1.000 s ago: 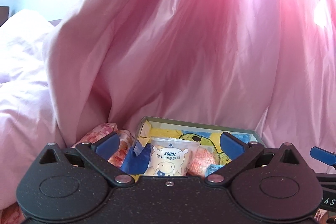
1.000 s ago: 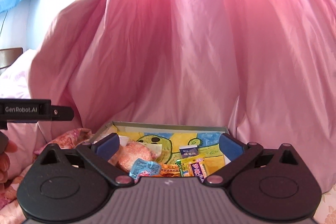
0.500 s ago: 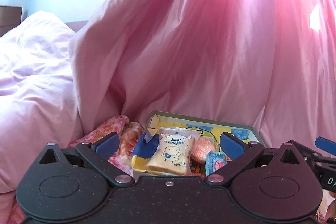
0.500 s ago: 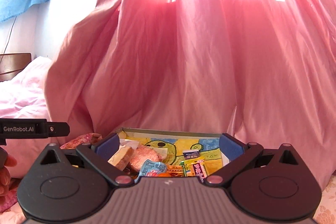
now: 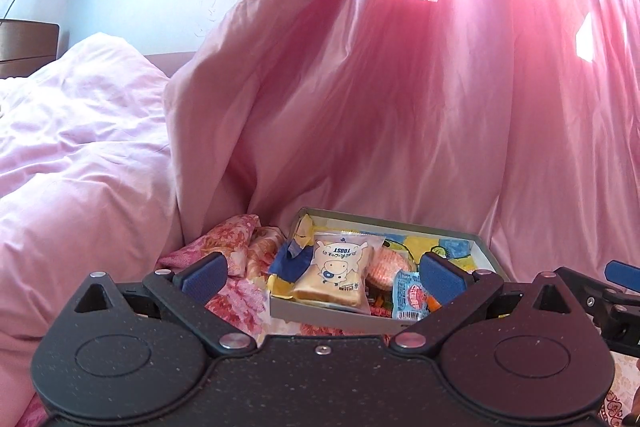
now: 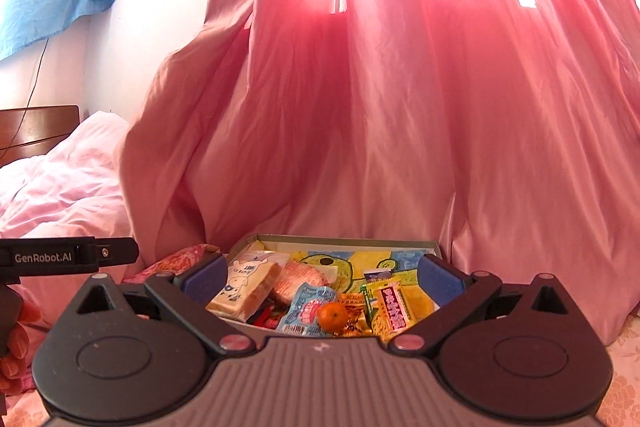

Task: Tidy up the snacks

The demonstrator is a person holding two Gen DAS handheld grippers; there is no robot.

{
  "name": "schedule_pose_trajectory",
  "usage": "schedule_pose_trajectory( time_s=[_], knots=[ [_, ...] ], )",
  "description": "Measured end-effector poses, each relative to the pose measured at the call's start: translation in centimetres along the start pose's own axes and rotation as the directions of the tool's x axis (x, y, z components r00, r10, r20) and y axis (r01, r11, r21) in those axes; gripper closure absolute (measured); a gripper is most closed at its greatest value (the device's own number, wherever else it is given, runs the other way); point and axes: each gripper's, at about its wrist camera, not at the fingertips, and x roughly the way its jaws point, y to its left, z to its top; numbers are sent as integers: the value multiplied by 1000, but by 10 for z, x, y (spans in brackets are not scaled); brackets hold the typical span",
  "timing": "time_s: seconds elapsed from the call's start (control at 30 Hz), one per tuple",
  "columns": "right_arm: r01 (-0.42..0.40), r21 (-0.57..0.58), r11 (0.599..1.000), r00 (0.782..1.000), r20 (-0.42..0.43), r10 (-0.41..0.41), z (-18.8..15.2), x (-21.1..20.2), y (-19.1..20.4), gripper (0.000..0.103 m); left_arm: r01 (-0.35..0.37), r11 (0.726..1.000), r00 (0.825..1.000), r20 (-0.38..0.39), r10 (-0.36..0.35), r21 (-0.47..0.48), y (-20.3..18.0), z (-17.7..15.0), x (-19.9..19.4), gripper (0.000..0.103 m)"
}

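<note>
Left wrist view, left to right: a pale pink duvet lies heaped on the bed beside a floral pink cloth. The left gripper is spread wide, its blue pads well apart, and grips nothing. Between them sits the shallow snack box, its floor printed with a yellow-and-blue cartoon. Against the box's left end leans a toast packet showing a cartoon cow and the word "TOAST", seen upside down. To its right are a round pink cake and a light-blue candy packet whose print is too small to read. A pink curtain hangs behind.

Right wrist view, left to right: a black bar on the other gripper's body is marked "GenRobot.AI". The right gripper is likewise wide open and empty. In the box, right of the blue packet, a small orange rests on gold wrappers, with a yellow packet bearing a pink label, illegible, just beside it.
</note>
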Motion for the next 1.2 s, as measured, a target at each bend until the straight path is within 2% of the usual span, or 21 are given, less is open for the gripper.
schedule_pose_trajectory(
  time_s=[0.63, 1.2],
  knots=[
    [9, 28, 1000, 997, -81, -7, -45, -46, 14, 0, -5, 998, 1000, -18, 6, 67, 18, -63, -41, 1],
    [62, 64, 996, 987, -149, -52, -77, -44, 20, 0, -1, 999, 997, -79, 4, 35, 29, -95, -33, 1]
  ],
)
